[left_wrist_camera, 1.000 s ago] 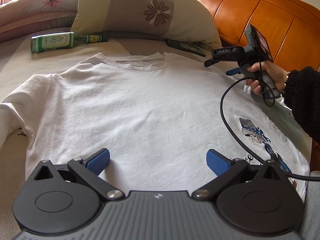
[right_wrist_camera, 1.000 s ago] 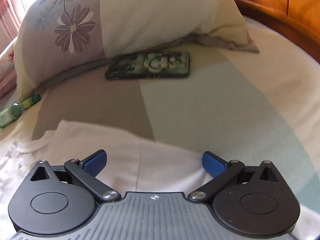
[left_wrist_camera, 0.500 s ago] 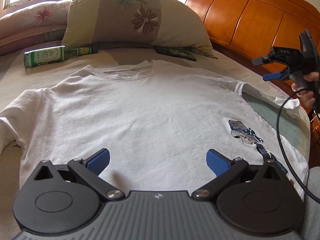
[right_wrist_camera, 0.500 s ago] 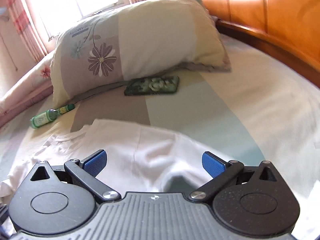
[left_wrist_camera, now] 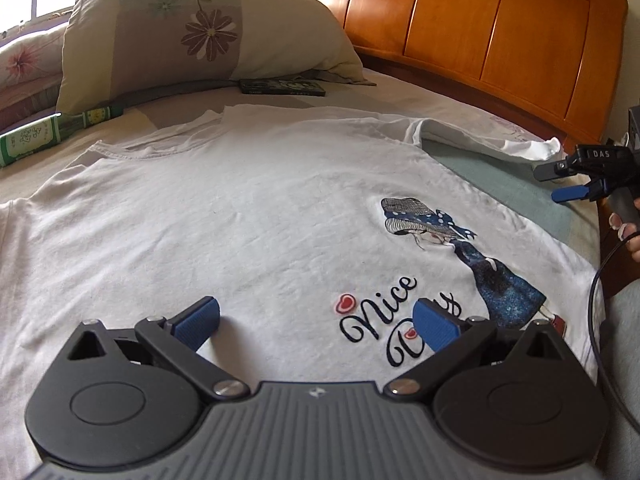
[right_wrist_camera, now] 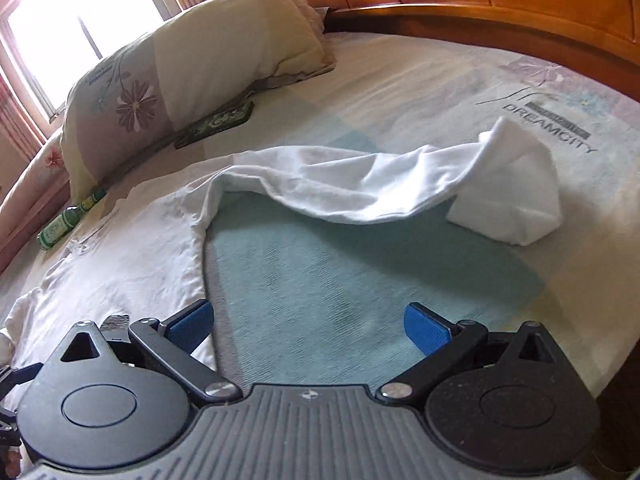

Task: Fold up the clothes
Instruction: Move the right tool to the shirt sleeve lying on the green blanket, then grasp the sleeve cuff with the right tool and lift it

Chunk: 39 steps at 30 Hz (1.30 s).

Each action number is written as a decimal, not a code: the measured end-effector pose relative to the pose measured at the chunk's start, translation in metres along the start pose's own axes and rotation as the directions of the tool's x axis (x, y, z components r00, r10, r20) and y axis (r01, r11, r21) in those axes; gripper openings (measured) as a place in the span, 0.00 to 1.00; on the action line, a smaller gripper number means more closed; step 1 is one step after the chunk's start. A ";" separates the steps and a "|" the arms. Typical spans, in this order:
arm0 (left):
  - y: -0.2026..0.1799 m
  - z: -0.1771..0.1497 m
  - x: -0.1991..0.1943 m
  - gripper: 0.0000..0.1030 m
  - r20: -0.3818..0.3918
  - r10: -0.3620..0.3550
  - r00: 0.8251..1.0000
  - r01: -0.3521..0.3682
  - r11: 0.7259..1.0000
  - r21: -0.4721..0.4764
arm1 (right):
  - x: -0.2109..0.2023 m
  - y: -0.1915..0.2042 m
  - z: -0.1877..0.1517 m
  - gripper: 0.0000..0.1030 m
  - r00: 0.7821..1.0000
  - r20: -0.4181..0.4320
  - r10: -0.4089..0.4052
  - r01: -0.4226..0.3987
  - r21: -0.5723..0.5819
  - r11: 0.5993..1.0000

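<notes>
A: What changed?
B: My right gripper [right_wrist_camera: 308, 326] pulled back from the far sleeve [right_wrist_camera: 400, 184], jaws wide, empty.
A: Left gripper [left_wrist_camera: 316, 320]?
B: Spread, holding nothing, over the t-shirt [left_wrist_camera: 240, 216], flat on the bed [right_wrist_camera: 360, 272].

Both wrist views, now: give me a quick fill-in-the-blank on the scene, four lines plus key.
1. The T-shirt lying on the bed is ____ in colour.
2. The script printed on it reads "____ Day".
3. The bottle beside the pillow is ____ in colour.
4. Both the left gripper and the right gripper have their jaws ____.

Missing words: white; Nice; green; open
</notes>
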<state>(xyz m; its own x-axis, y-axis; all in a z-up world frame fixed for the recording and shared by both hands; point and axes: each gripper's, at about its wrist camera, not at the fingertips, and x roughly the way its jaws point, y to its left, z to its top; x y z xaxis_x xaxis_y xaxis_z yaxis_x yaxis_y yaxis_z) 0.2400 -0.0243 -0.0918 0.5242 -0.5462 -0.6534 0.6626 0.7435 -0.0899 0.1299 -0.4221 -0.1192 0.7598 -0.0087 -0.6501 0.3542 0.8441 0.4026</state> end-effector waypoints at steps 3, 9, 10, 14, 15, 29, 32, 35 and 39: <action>0.002 -0.001 0.000 0.99 0.009 -0.008 1.000 0.008 1.000 -0.002 | -0.008 -0.023 0.006 1.00 0.999 0.049 0.008 -0.011 0.081 0.997; 0.011 0.002 0.000 0.99 0.020 -0.043 0.999 0.044 0.998 -0.047 | -0.002 -0.037 0.045 1.00 0.982 0.010 -0.186 0.184 0.101 0.978; 0.012 0.002 0.000 0.99 0.021 -0.047 0.999 0.048 0.997 -0.052 | 0.003 -0.037 0.054 1.00 0.971 -0.013 -0.238 0.238 0.072 0.969; 0.011 0.001 0.000 0.99 0.023 -0.047 0.999 0.048 0.998 -0.050 | 0.024 -0.036 0.090 1.00 0.894 -0.087 -0.439 0.436 -0.054 0.899; 0.010 0.001 0.000 0.99 0.022 -0.043 0.999 0.044 0.998 -0.044 | 0.030 -0.035 0.099 1.00 0.868 -0.101 -0.487 0.480 -0.088 0.873; -0.029 0.013 -0.028 0.99 -0.012 -0.193 0.981 0.193 0.978 0.081 | 0.007 -0.037 0.096 1.00 0.702 -0.113 -0.704 0.664 -0.255 0.703; -0.047 0.009 -0.031 0.99 -0.023 -0.201 0.979 0.202 0.966 0.161 | -0.008 -0.036 0.082 1.00 0.717 -0.102 -0.690 0.658 -0.231 0.717; -0.053 0.007 -0.030 0.99 -0.036 -0.190 0.981 0.193 0.964 0.184 | -0.020 -0.035 0.067 1.00 0.731 -0.099 -0.675 0.649 -0.208 0.732; -0.052 0.007 -0.031 0.99 -0.034 -0.200 0.979 0.203 0.964 0.170 | -0.031 -0.030 0.047 1.00 0.768 -0.077 -0.636 0.620 -0.160 0.768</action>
<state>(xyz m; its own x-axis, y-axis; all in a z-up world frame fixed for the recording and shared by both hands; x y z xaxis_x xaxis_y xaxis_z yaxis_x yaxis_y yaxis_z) 0.1928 -0.0488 -0.0610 0.3622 -0.6707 -0.6473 0.8366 0.5402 -0.0915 0.1210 -0.4724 -0.0805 0.3162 -0.5021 -0.8049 0.6559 0.7287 -0.1970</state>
